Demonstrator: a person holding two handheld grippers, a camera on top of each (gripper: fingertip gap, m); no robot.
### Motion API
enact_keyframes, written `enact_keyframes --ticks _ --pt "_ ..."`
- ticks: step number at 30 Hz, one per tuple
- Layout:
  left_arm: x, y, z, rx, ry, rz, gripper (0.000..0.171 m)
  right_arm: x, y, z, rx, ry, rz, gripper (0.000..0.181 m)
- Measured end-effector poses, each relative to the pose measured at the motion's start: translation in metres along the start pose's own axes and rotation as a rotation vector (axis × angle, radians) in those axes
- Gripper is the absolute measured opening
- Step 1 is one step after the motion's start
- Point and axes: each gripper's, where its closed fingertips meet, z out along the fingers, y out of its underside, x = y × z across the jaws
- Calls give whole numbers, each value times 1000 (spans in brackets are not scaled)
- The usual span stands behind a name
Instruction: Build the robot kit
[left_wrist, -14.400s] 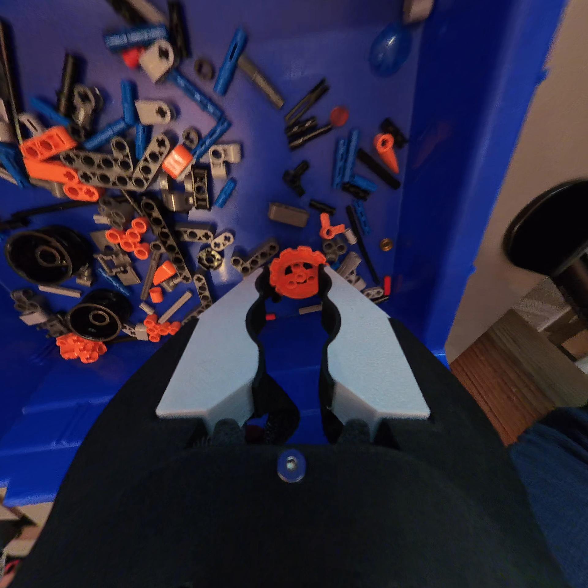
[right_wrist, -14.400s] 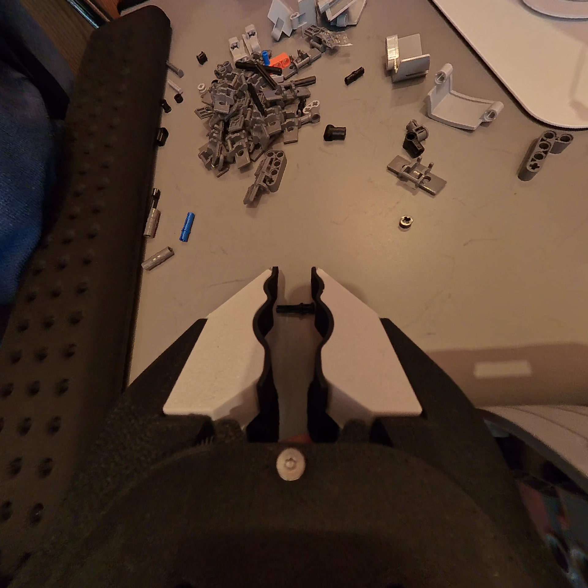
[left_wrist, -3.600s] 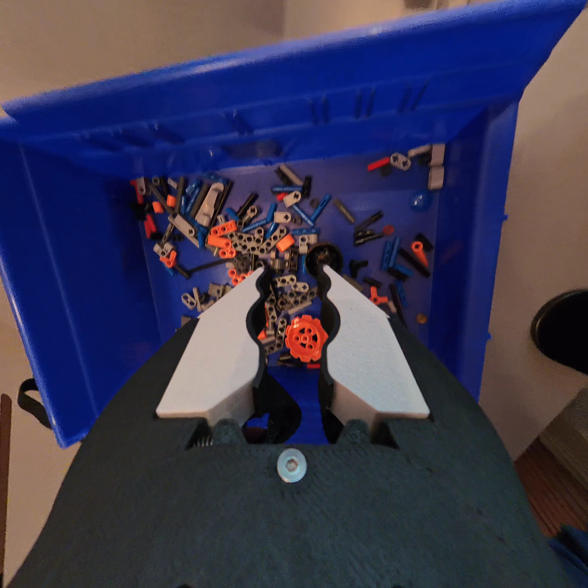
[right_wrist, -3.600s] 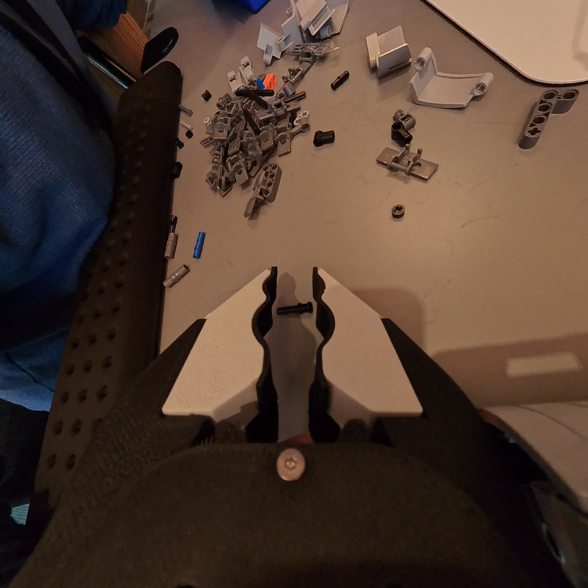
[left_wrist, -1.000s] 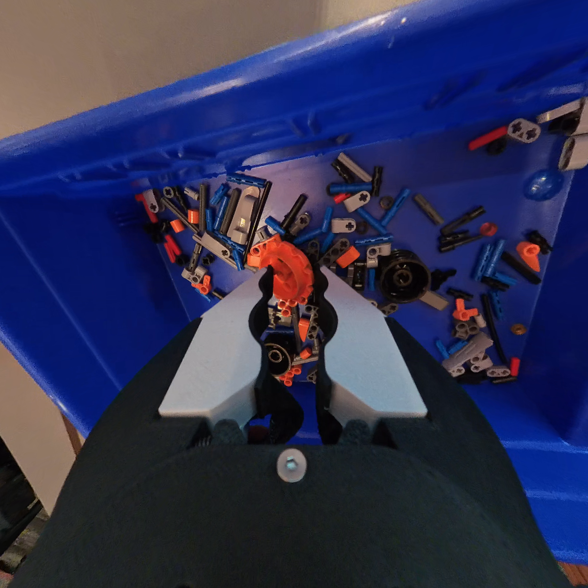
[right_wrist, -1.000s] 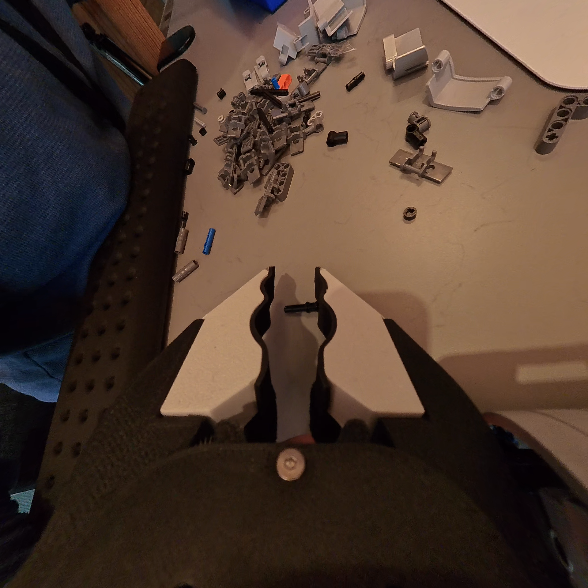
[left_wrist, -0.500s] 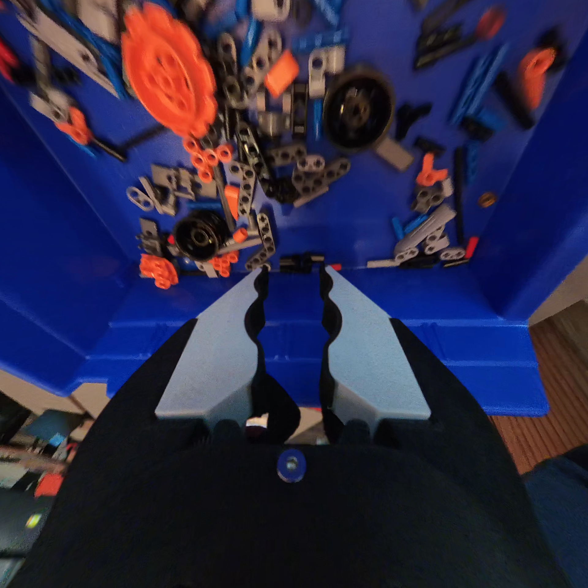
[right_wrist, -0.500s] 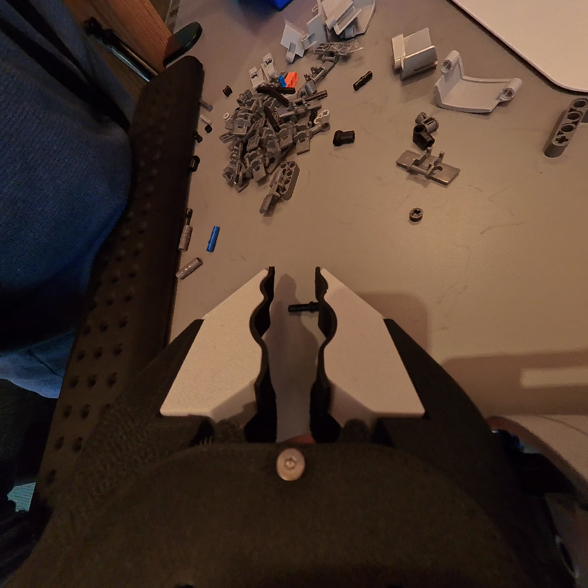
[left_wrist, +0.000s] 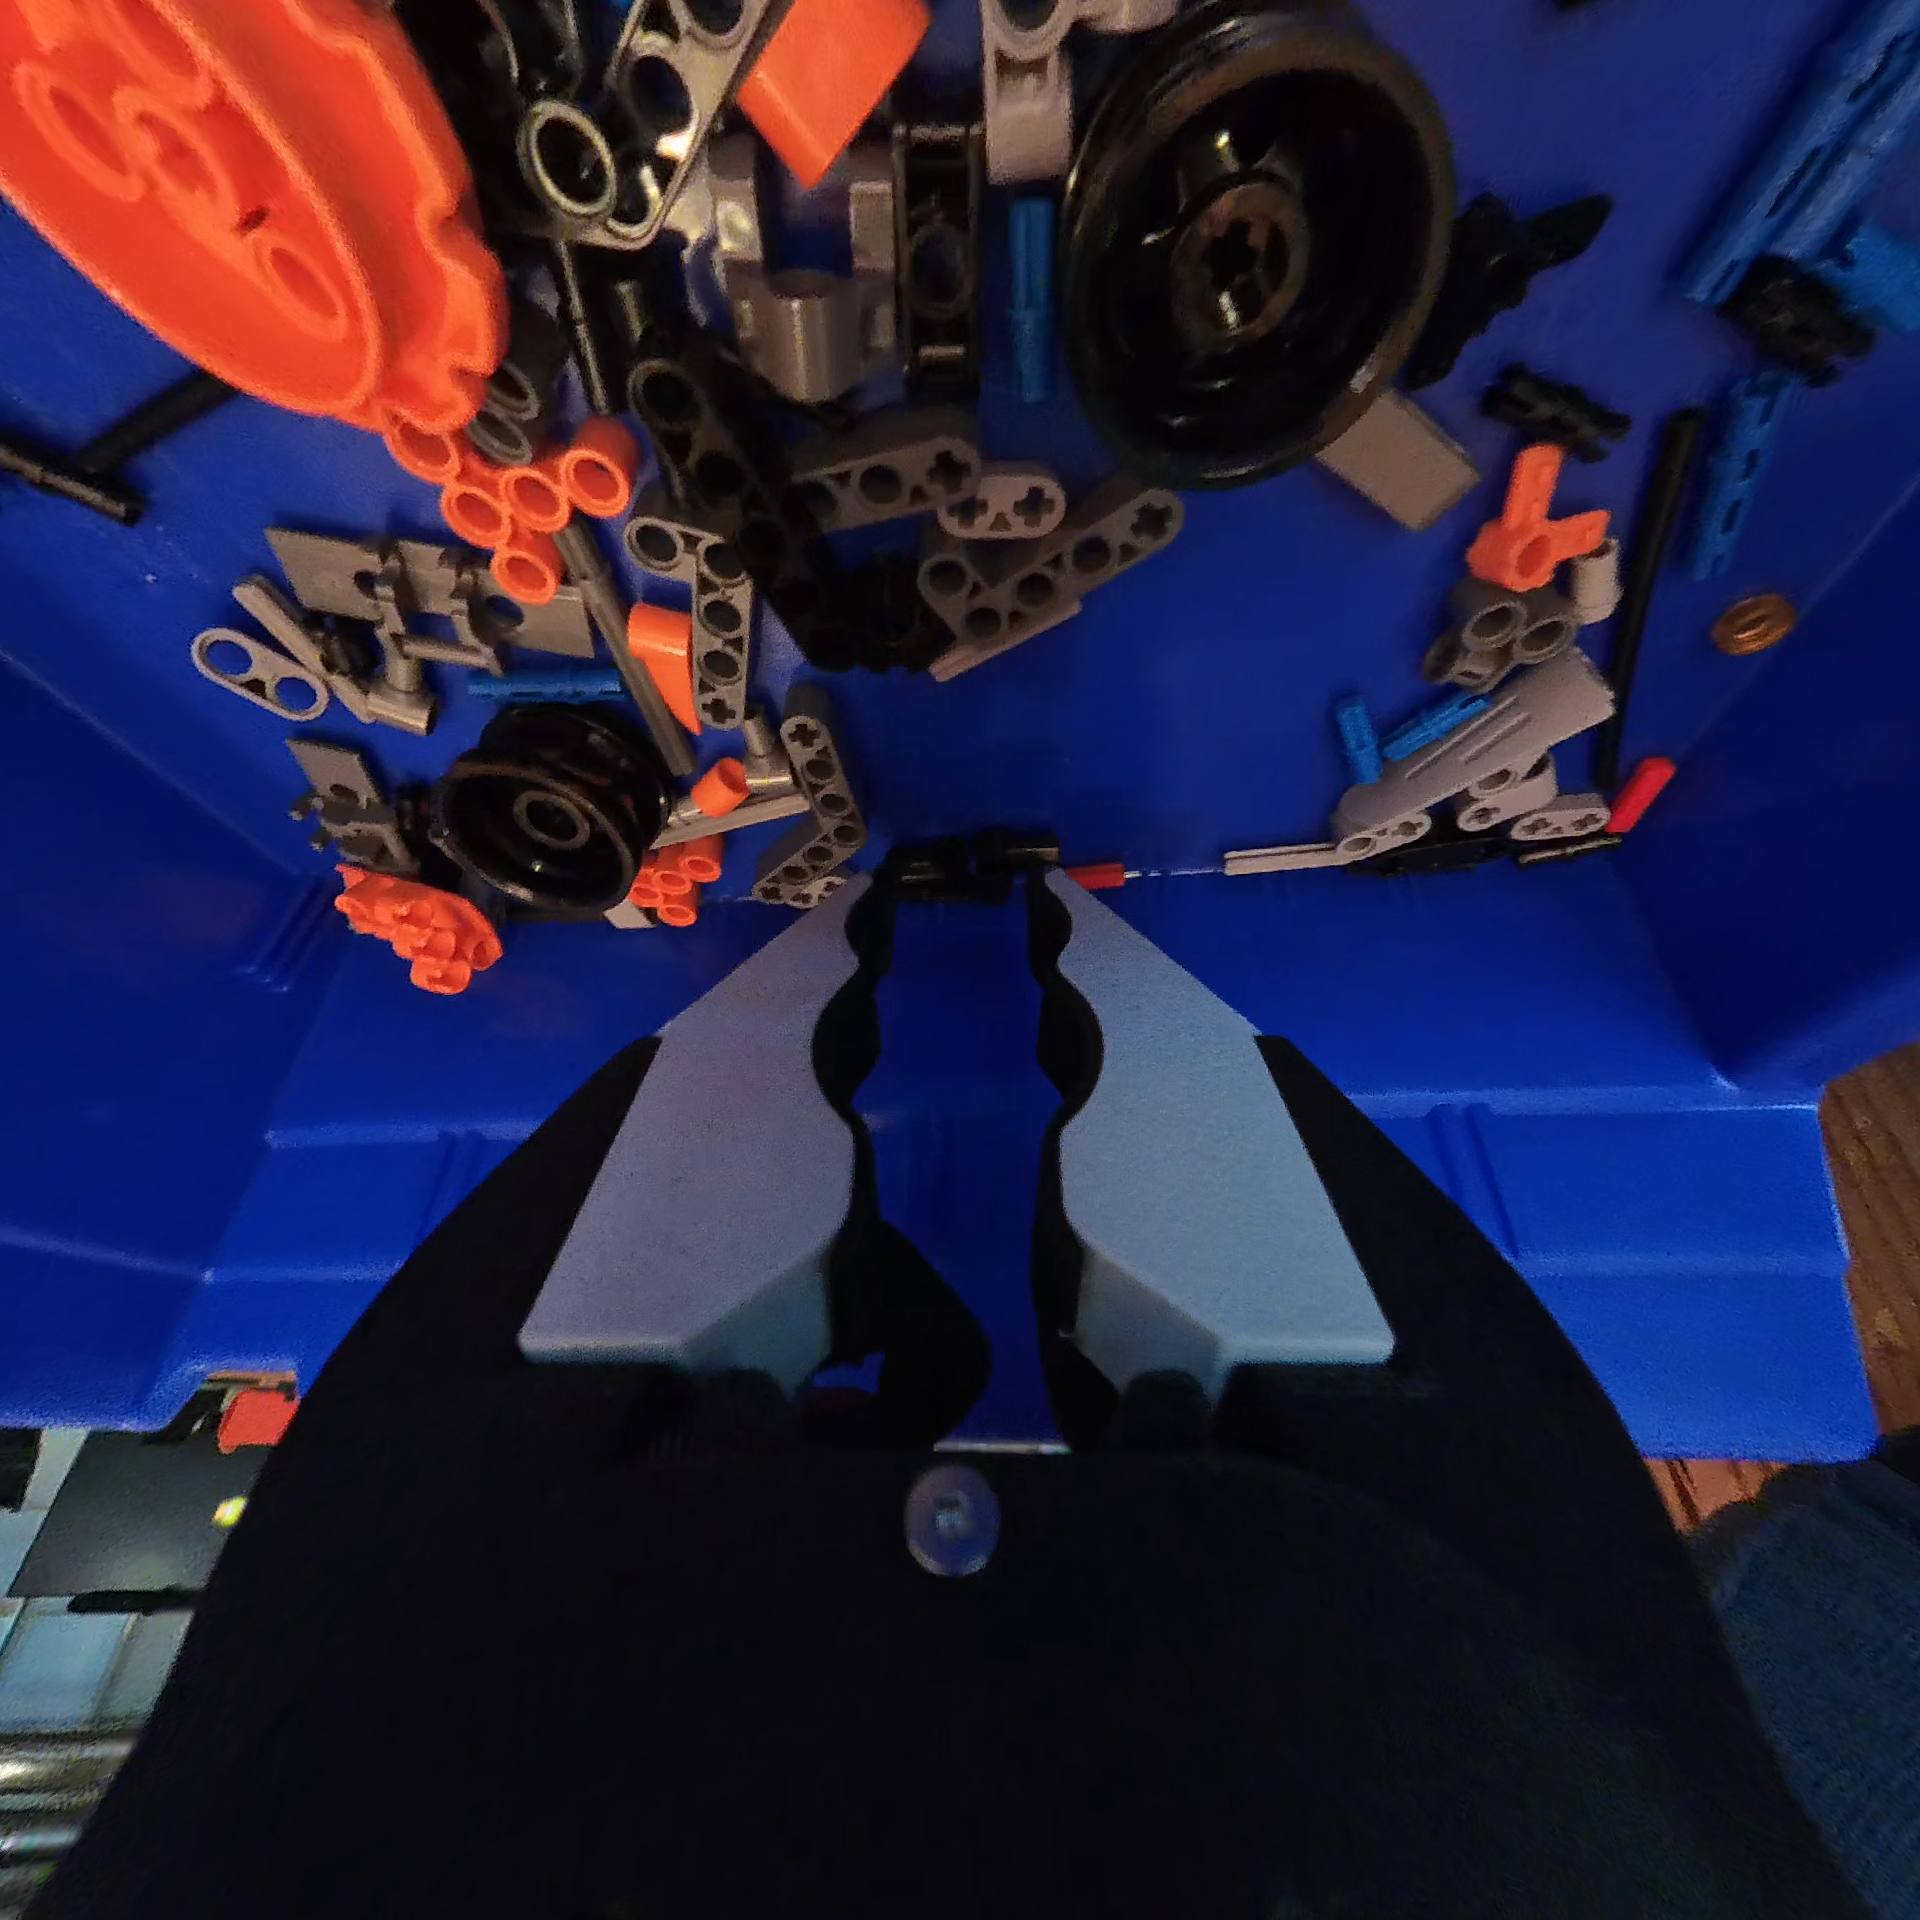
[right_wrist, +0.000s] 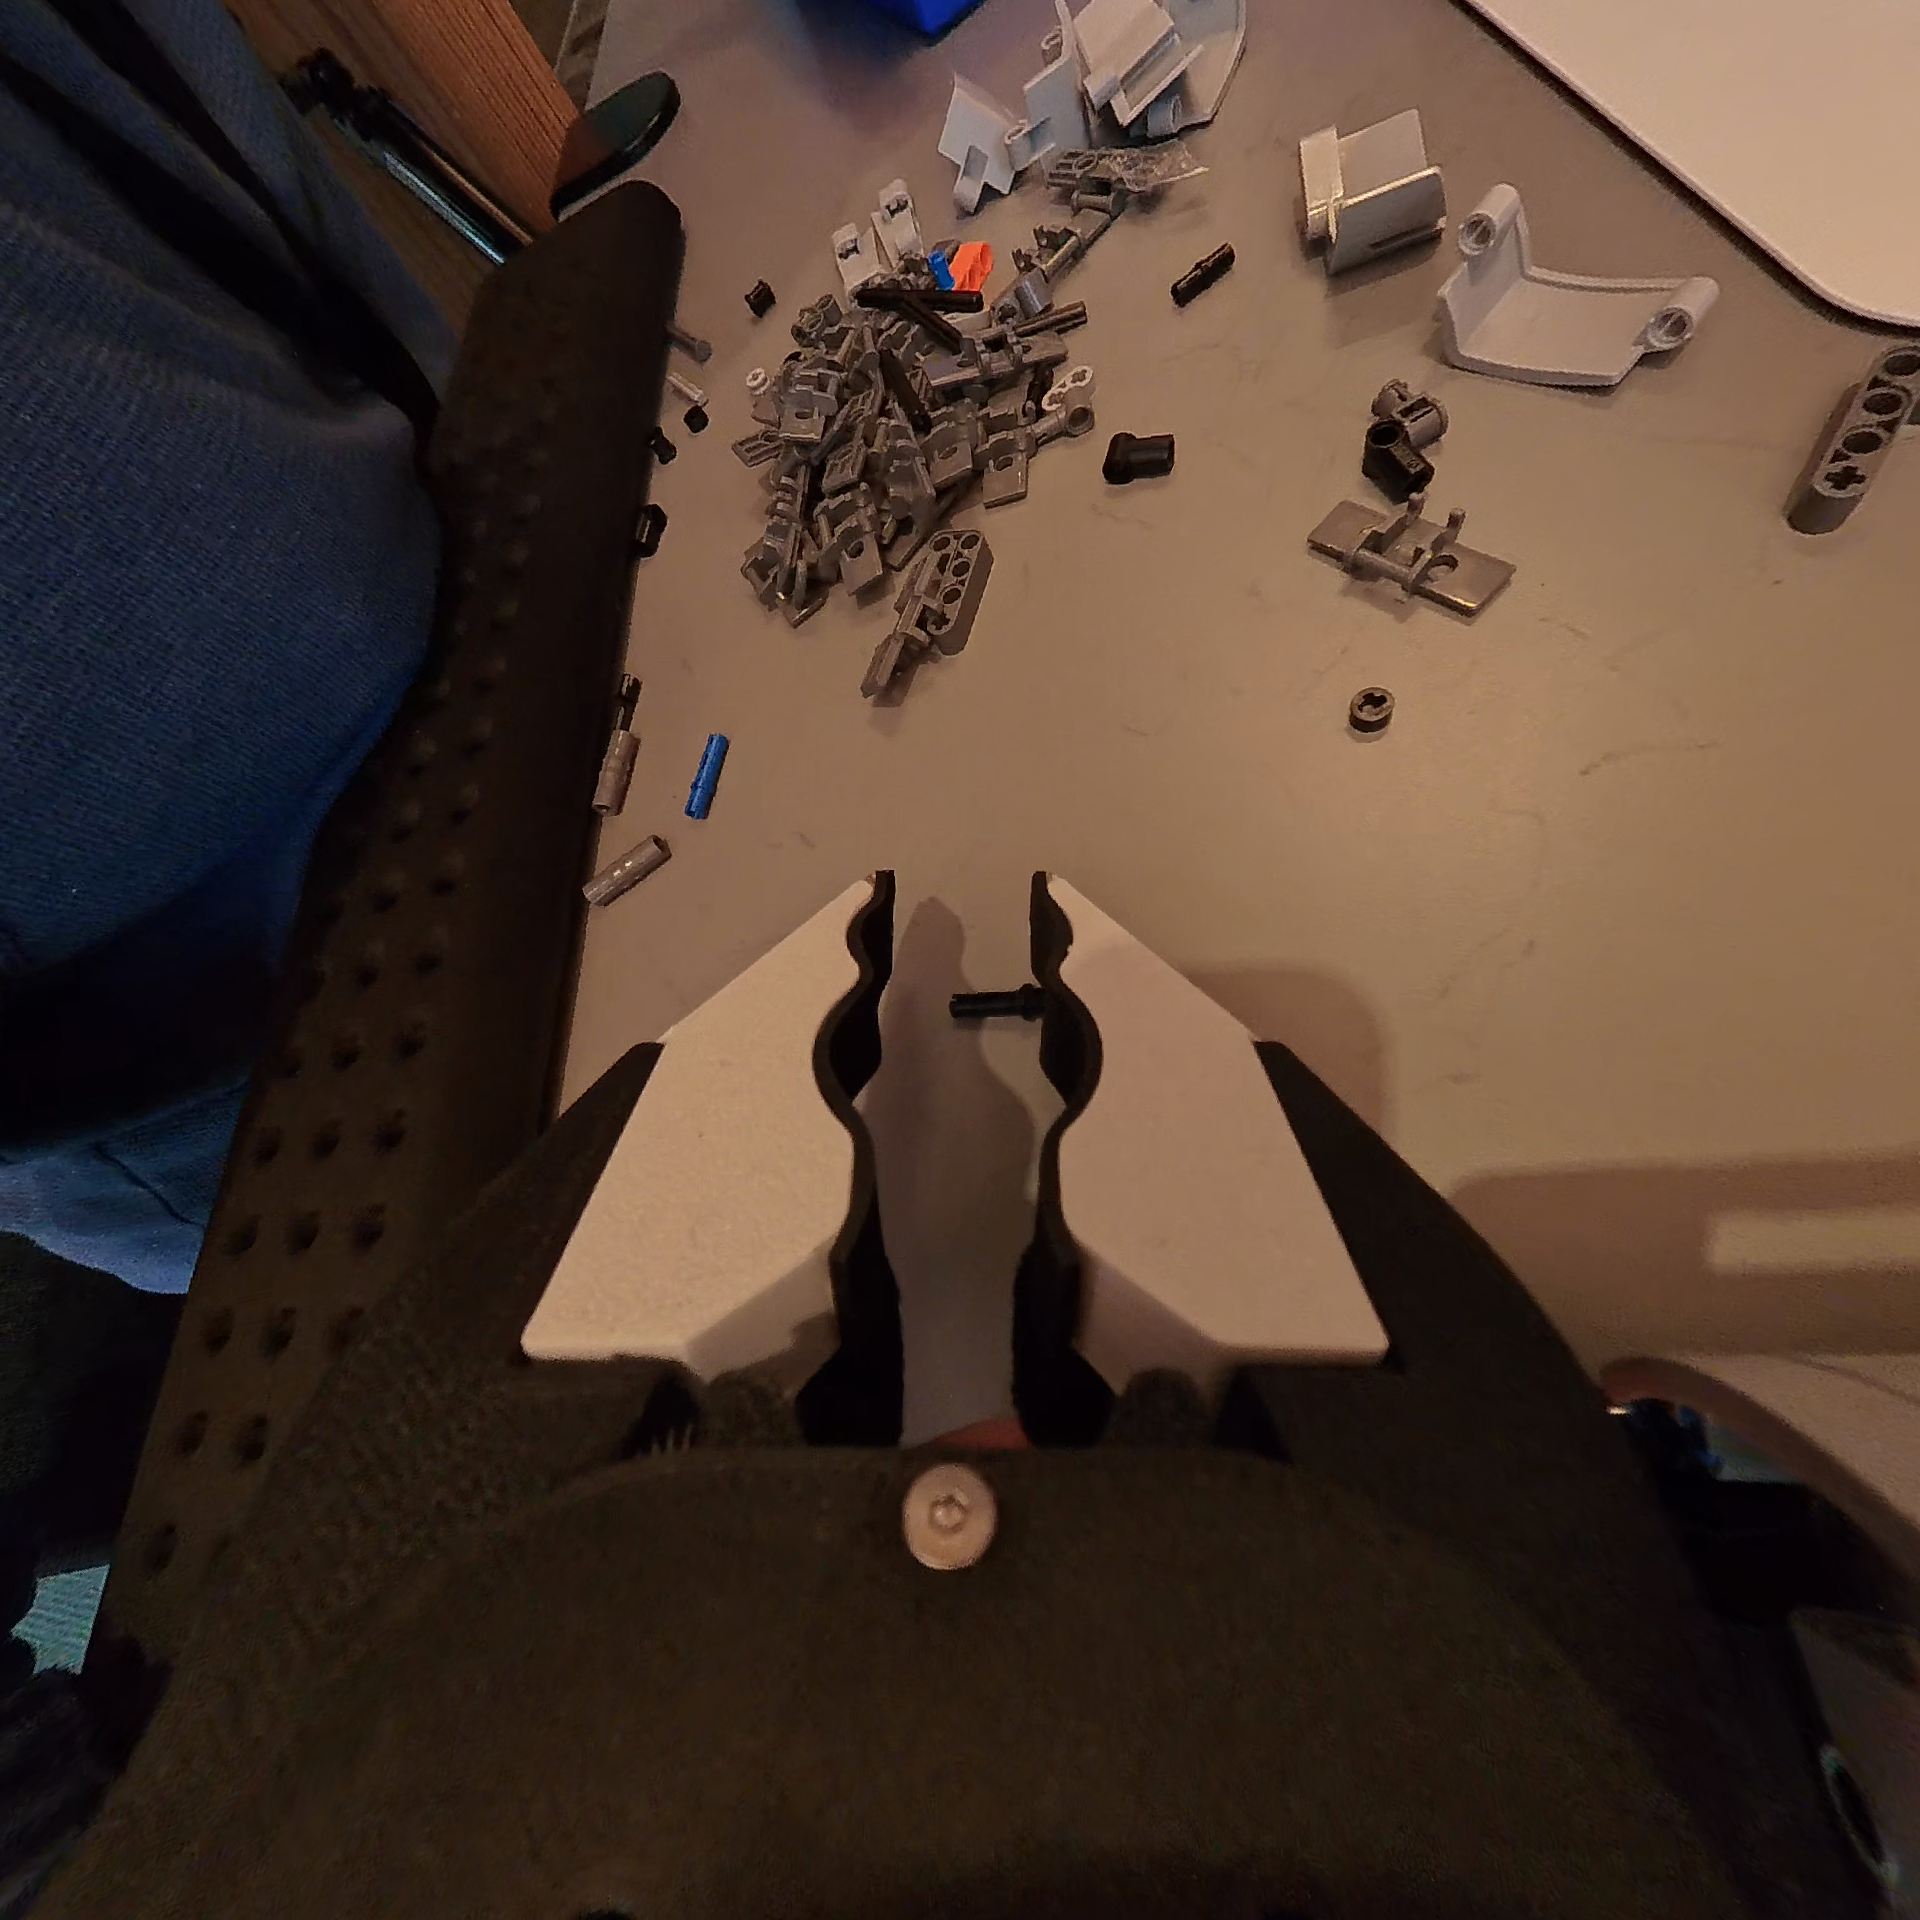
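Black connector lies at the near edge of the blue bin's floor, right at the tips of the left gripper, jaws apart, gripping nothing. Far left sits an orange gear. Over the grey table, the right gripper stands parted, a black pin against its right finger.

left wrist view — looks forward along its fingers, close, down into a blue bin of small parts | right wrist view — looks along its fingers, steeply down on a grey worktop, somewhat farther off | shared — no part of the scene shows in both
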Motion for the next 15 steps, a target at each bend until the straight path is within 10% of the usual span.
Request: enact_keyframes --ticks 9,15 --pt "11 -5 -1 33 19 45 5 0 0 0 -2 1 -1 24" --pt "17 -38 -34 286 47 55 10 0 0 0 -1 1 -1 24"
